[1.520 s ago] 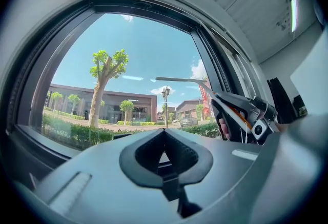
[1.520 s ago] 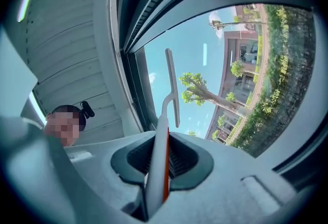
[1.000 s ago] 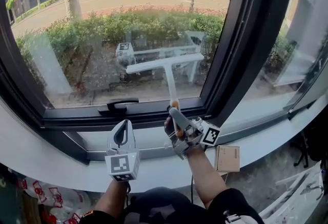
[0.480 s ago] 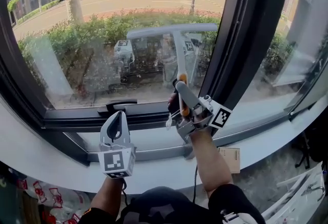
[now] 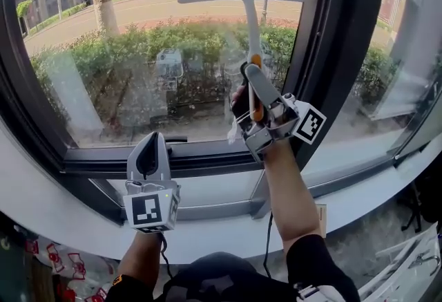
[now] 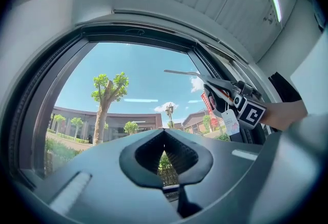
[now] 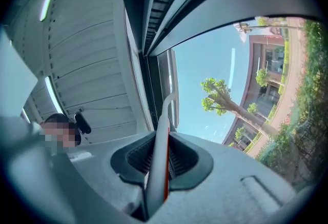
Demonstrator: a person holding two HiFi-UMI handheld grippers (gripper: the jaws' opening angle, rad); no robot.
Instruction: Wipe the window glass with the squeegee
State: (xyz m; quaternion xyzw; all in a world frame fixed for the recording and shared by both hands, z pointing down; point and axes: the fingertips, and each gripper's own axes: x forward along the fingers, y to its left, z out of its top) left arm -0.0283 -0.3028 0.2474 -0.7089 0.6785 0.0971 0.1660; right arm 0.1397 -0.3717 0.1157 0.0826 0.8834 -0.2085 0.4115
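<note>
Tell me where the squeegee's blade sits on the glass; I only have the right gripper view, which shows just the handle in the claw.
Observer: In the head view the squeegee has its blade level, high on the window glass, toward the pane's right side.
Reviewer: Is the left claw helping?
Observer: No. The left claw is shut and empty; shrubs show through its gap.
Reviewer: Where is it?
Observer: Low, in front of the window's bottom frame, left of the right claw and apart from it.
</note>
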